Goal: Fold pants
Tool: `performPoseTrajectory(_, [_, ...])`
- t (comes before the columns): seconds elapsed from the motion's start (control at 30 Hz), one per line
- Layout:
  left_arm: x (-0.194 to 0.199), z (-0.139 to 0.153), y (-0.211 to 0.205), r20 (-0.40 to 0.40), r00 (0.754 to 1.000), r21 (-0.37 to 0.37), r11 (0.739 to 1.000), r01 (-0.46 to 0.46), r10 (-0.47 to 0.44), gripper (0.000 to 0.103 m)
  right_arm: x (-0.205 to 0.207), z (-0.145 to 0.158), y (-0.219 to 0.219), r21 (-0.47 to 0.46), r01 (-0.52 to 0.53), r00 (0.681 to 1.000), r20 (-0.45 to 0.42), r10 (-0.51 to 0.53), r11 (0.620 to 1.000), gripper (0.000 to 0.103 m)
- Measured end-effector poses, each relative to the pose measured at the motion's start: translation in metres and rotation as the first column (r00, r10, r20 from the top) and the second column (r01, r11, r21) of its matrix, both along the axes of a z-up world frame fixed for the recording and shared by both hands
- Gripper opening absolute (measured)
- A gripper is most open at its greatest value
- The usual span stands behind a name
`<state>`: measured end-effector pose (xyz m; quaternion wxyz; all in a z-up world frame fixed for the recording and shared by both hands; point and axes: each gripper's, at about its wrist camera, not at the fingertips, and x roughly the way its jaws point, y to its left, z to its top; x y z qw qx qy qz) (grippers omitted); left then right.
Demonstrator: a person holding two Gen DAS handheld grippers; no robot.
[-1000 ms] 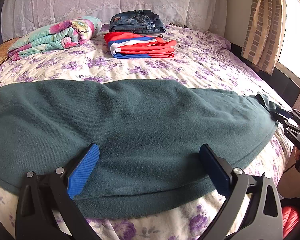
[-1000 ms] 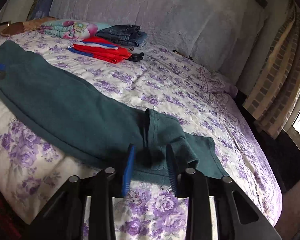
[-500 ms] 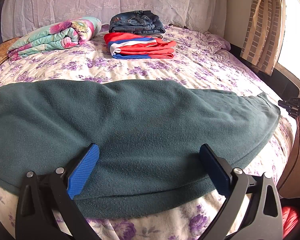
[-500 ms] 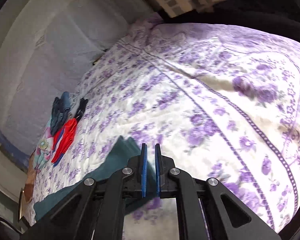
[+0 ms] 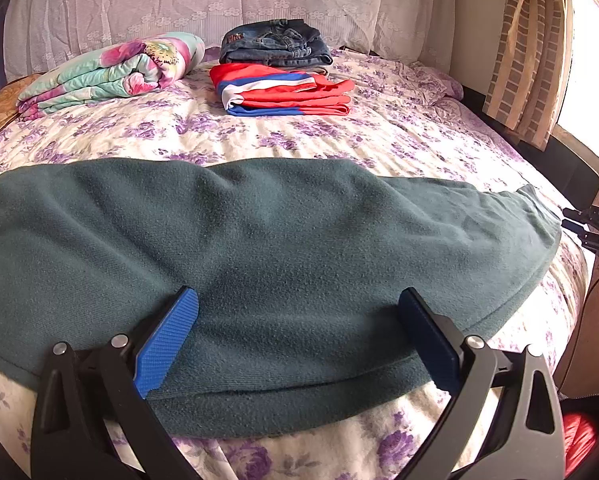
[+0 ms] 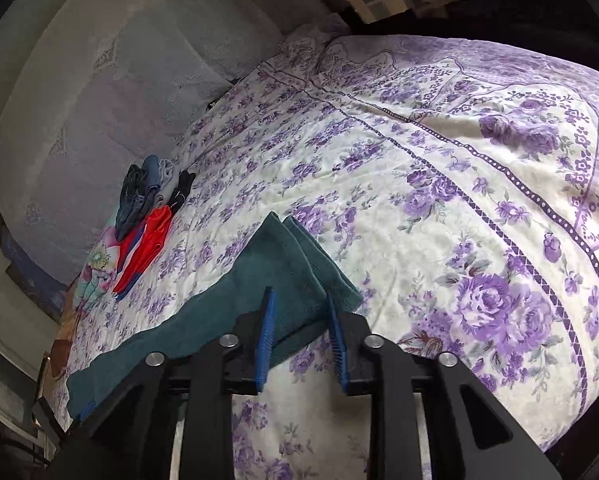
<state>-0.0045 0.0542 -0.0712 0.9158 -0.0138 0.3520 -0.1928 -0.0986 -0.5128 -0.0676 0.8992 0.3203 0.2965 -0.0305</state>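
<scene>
Dark green pants [image 5: 267,248] lie flat across the near side of the floral bed [image 5: 339,136]. My left gripper [image 5: 299,320] is wide open, its blue pads hovering over the pants' near edge and gripping nothing. In the left wrist view my right gripper [image 5: 591,224] shows at the far right, just off the leg end. The right wrist view is rolled to one side. There the leg end [image 6: 283,264] lies between and just beyond the tips of my right gripper [image 6: 299,296]. Its jaws are opening and the pads do not press on the cloth.
At the back of the bed lie folded jeans [image 5: 275,40], a folded red, white and blue garment [image 5: 283,88] and a rolled floral blanket [image 5: 111,72]. A curtain [image 5: 527,48] hangs at the right. The bed's edge runs right in front of me.
My right gripper let go of the leg end, which now lies flat. It rolled, drew back to the right, shut, and is now parting. The left gripper stayed still.
</scene>
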Motion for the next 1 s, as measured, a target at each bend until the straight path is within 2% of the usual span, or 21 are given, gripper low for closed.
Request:
performPoseTrajectory(0.27, [0.0, 0.0, 0.0, 0.001, 1.0, -0.001, 1.0, 0.001, -0.001, 0.098, 0.014, -0.007, 0.001, 0.012, -0.015, 1.0, -0.013, 0.015, 1.0, 0.035])
performPoseTrajectory(0.3, [0.0, 0.0, 0.0, 0.001, 1.0, -0.001, 1.0, 0.0, 0.0, 0.098, 0.016, -0.007, 0.002, 0.0, -0.019, 1.0, -0.011, 0.019, 1.0, 0.032])
performPoseTrajectory(0.33, [0.0, 0.0, 0.0, 0.001, 1.0, -0.001, 1.0, 0.0, 0.0, 0.098, 0.018, -0.008, 0.002, 0.0, -0.018, 1.0, -0.005, 0.018, 1.0, 0.014])
performPoseTrajectory(0.37, [0.0, 0.0, 0.0, 0.001, 1.0, -0.001, 1.0, 0.0, 0.0, 0.098, 0.016, -0.007, 0.001, 0.016, -0.011, 1.0, 0.015, 0.011, 1.0, 0.006])
performPoseTrajectory(0.4, [0.0, 0.0, 0.0, 0.0, 1.0, -0.001, 1.0, 0.0, 0.0, 0.098, 0.011, -0.002, 0.001, 0.02, -0.01, 0.999, 0.05, 0.009, 1.0, 0.006])
performPoseTrajectory(0.5, [0.0, 0.0, 0.001, 0.001, 1.0, -0.002, 1.0, 0.0, 0.0, 0.098, -0.007, 0.021, 0.0, -0.048, 0.005, 0.993, 0.116, 0.001, 0.999, 0.006])
performPoseTrajectory(0.57, [0.0, 0.0, 0.002, 0.004, 1.0, -0.011, 1.0, -0.003, 0.003, 0.098, -0.009, 0.018, -0.007, -0.067, 0.009, 0.997, 0.074, -0.004, 0.998, 0.006])
performPoseTrajectory(0.67, [-0.001, 0.001, 0.002, 0.008, 1.0, -0.021, 1.0, -0.004, 0.004, 0.098, -0.002, -0.009, -0.014, -0.11, 0.01, 0.998, -0.066, -0.018, 0.994, 0.006])
performPoseTrajectory(0.73, [-0.002, 0.002, 0.002, 0.001, 1.0, -0.011, 1.0, -0.015, 0.015, 0.098, -0.012, -0.01, -0.014, -0.105, 0.041, 0.999, -0.025, -0.043, 0.994, 0.01])
performPoseTrajectory(0.77, [-0.003, 0.003, 0.0, 0.0, 1.0, -0.001, 1.0, -0.025, 0.025, 0.098, -0.016, -0.005, -0.012, -0.125, 0.081, 0.997, -0.009, -0.083, 0.989, 0.015])
performPoseTrajectory(0.83, [-0.008, 0.009, -0.002, 0.004, 0.999, 0.017, 0.999, -0.044, 0.044, 0.098, -0.024, 0.015, -0.003, -0.197, 0.133, 0.99, 0.067, -0.122, 0.971, 0.016])
performPoseTrajectory(0.9, [-0.015, 0.02, -0.003, 0.027, 0.999, 0.014, 0.999, -0.046, 0.046, 0.098, -0.019, 0.035, 0.019, -0.221, 0.071, 0.991, 0.129, -0.043, 0.973, 0.016])
performPoseTrajectory(0.97, [-0.021, 0.034, -0.006, 0.063, 0.997, 0.003, 0.999, -0.037, 0.036, 0.098, -0.002, 0.049, 0.054, -0.217, -0.078, 0.981, 0.155, 0.113, 0.973, 0.016])
performPoseTrajectory(1.0, [-0.023, 0.04, -0.009, 0.076, 0.997, -0.004, 1.0, -0.031, 0.031, 0.098, 0.01, 0.053, 0.078, -0.215, -0.167, 0.966, 0.158, 0.203, 0.962, 0.016])
